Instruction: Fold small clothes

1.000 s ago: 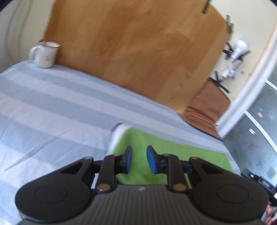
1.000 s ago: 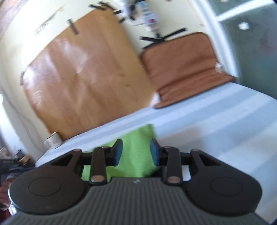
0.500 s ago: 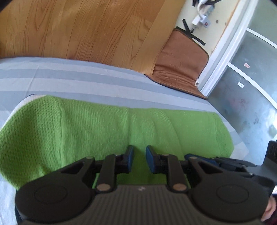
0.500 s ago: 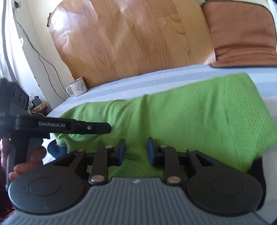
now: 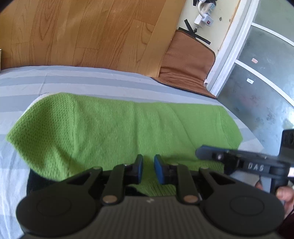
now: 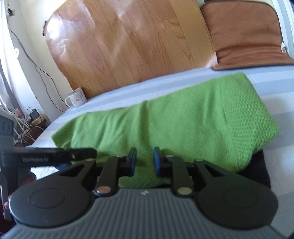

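A green knitted garment [image 5: 128, 128] lies folded in a long band across the striped bed sheet [image 5: 73, 80]; it also shows in the right wrist view [image 6: 183, 121]. A dark layer shows under its near edge. My left gripper [image 5: 148, 168] is open and empty, fingertips just above the garment's near edge. My right gripper [image 6: 144, 160] is open and empty, also over the near edge. Each gripper's arm shows in the other's view, the right [image 5: 238, 161] and the left [image 6: 46, 156].
A wooden board [image 6: 128, 46] leans at the head of the bed beside a brown cushion [image 6: 244, 33]. A white mug [image 6: 76, 99] stands at the far left by the board. Cables and a power strip [image 5: 204, 12] hang on the wall. A glass door [image 5: 266, 73] is to the right.
Both grippers have dropped from facing the wall to low over the garment's near edge. The garment now fills both views. Both stay open.
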